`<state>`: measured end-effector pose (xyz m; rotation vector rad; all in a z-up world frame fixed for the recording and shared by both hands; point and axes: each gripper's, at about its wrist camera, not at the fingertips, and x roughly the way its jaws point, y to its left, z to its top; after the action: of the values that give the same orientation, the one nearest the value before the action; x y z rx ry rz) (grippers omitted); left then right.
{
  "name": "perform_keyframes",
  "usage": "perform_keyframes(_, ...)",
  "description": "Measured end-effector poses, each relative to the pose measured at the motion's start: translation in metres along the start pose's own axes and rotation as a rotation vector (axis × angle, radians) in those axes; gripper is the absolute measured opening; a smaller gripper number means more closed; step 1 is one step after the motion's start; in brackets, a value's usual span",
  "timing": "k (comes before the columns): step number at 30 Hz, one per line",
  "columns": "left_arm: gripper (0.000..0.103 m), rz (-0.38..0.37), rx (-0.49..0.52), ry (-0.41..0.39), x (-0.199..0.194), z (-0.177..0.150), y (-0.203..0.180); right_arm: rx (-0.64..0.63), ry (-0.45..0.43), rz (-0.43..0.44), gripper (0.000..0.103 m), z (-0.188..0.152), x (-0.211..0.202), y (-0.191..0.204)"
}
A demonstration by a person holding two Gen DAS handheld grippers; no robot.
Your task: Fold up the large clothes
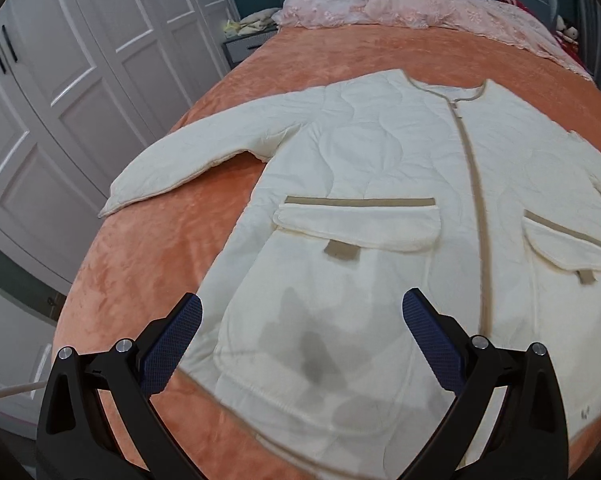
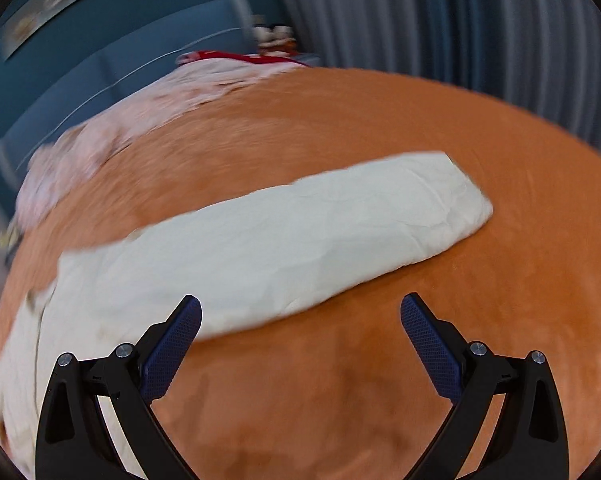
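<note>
A cream quilted jacket (image 1: 380, 168) with tan trim lies flat, front up and zipped, on an orange bedspread (image 1: 140, 248). Its left sleeve (image 1: 188, 160) stretches toward the bed's left edge. My left gripper (image 1: 302, 312) hangs open above the jacket's lower left front panel, with nothing between its blue pads (image 1: 180, 332). In the blurred right wrist view the other sleeve (image 2: 300, 232) lies stretched across the bedspread (image 2: 500, 320). My right gripper (image 2: 300, 314) is open just in front of that sleeve's near edge and holds nothing.
A pink lace cover (image 1: 400, 12) is bunched at the head of the bed. White wardrobe doors (image 1: 60, 80) and a grey nightstand (image 1: 244, 46) stand left of the bed. Striped curtains (image 2: 460, 20) hang beyond the right side. A blue headboard (image 2: 100, 68) backs the bed.
</note>
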<state>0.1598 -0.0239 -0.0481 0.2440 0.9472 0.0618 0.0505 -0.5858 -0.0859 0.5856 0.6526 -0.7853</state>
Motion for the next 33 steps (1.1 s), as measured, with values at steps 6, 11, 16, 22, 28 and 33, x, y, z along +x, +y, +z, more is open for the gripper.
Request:
perform_keyframes(6, 0.098, -0.034, -0.049, 0.031, 0.027, 0.008, -0.002, 0.229, 0.036, -0.031, 0.096, 0.014, 0.058, -0.047)
perform_keyframes(11, 0.098, -0.043, -0.045, 0.064, 0.043, 0.008, -0.007, 0.482, 0.04, -0.02, 0.072, 0.014, 0.072, -0.084)
perform_keyframes(16, 0.098, -0.068, -0.049, 0.08, 0.05, 0.005, -0.009, 0.542, 0.081, 0.006, 0.016, 0.026, 0.087, -0.09)
perform_keyframes(22, 0.097, -0.09, -0.079, 0.073, 0.053, 0.015, 0.0, 0.341, -0.025, 0.139, 0.008, 0.059, 0.051, -0.022)
perform_keyframes(28, 0.097, -0.129, -0.163, 0.047, 0.052, 0.036, 0.016, -0.122, -0.122, 0.468, 0.008, 0.049, -0.032, 0.157)
perform_keyframes(33, 0.097, -0.186, -0.234, 0.015, 0.046, 0.055, 0.035, -0.493, -0.048, 0.72, 0.013, -0.043, -0.074, 0.299)
